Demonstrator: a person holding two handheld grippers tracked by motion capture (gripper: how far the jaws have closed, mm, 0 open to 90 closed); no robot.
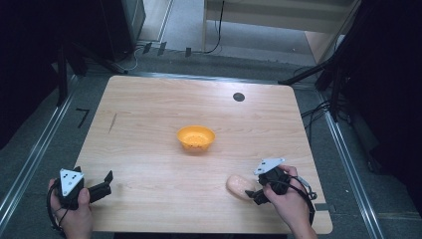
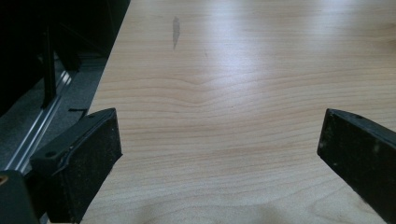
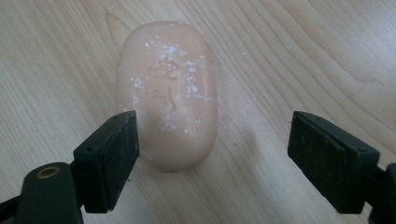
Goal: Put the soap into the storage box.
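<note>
A pale peach oval bar of soap (image 1: 240, 184) (image 3: 167, 93) lies flat on the wooden table (image 1: 149, 129) near its front right. My right gripper (image 1: 255, 195) (image 3: 212, 154) hovers at the soap's near end with its jaws wide apart; the left jaw stands beside the soap's edge, the right jaw well clear of it, open. An orange bowl (image 1: 196, 138) sits at the table's middle. My left gripper (image 1: 105, 183) (image 2: 219, 154) rests at the front left corner, open, with bare wood between its jaws.
A small black round disc (image 1: 239, 97) sits in the tabletop near the back right. A dark streak (image 1: 113, 122) (image 2: 176, 30) marks the wood at the left. Metal rails and cables run along the floor on both sides of the table.
</note>
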